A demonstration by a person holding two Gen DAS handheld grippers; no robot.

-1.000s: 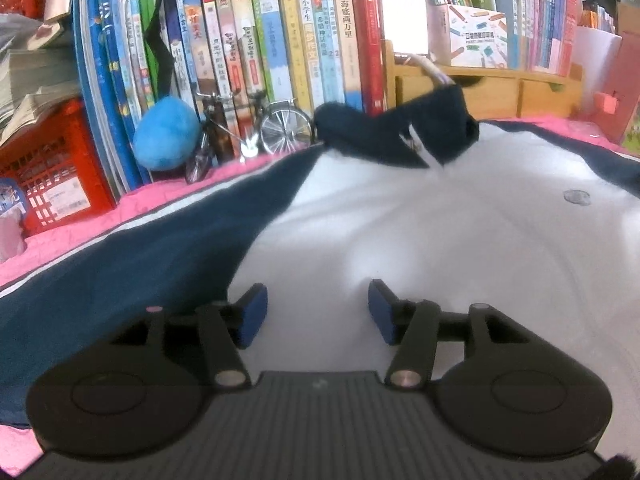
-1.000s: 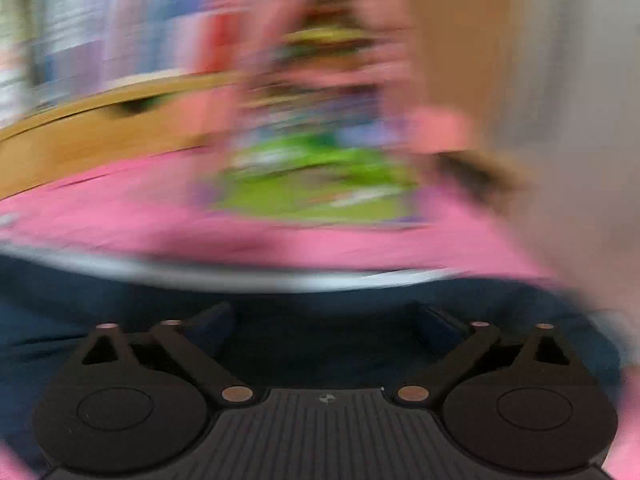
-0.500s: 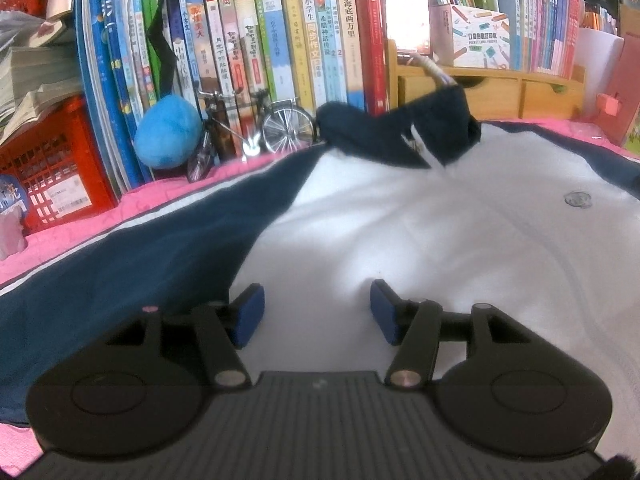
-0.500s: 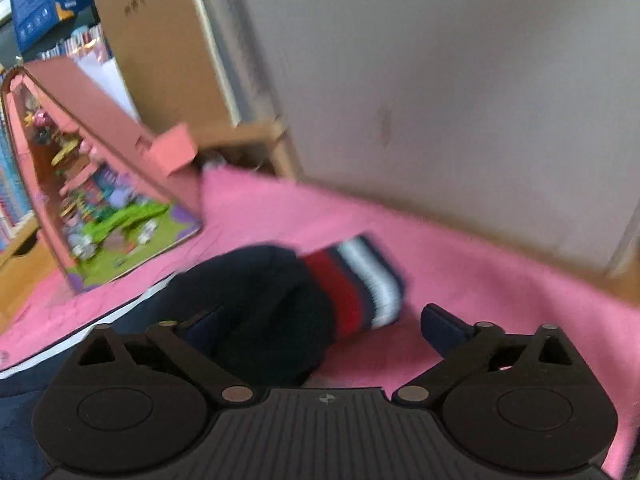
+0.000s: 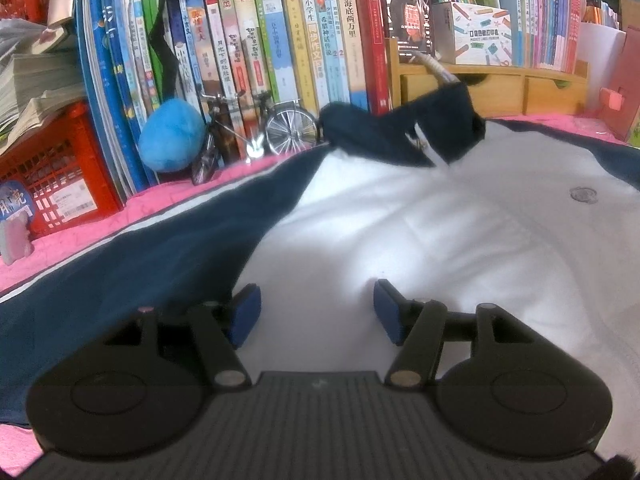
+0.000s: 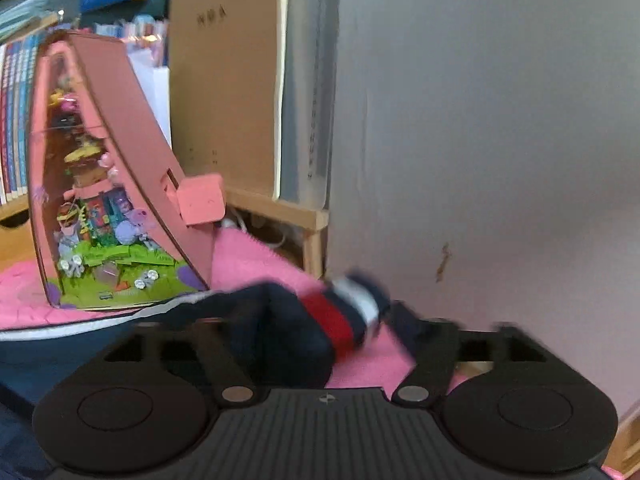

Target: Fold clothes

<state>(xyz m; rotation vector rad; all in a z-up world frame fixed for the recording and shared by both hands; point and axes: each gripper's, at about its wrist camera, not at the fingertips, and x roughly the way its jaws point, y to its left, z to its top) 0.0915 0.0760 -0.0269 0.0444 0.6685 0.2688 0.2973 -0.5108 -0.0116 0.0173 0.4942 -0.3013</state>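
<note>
We see the jacket [image 5: 420, 232] spread flat, unfolded: nothing done yet. Left hand-held gripper [image 5: 316, 312] sits on its white body, jaws partway apart and opening, gripping nothing. Right hand-held gripper [image 6: 320, 332] opens wide, the striped cuff [image 6: 344, 312] lying loose between its jaws, ahead. All folds remain.

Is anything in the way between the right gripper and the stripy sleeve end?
Nothing visible. The cuff lies on the pink cloth right in front of the right gripper, whose jaws are opening around it. The pink toy house stands off to the side.
</note>
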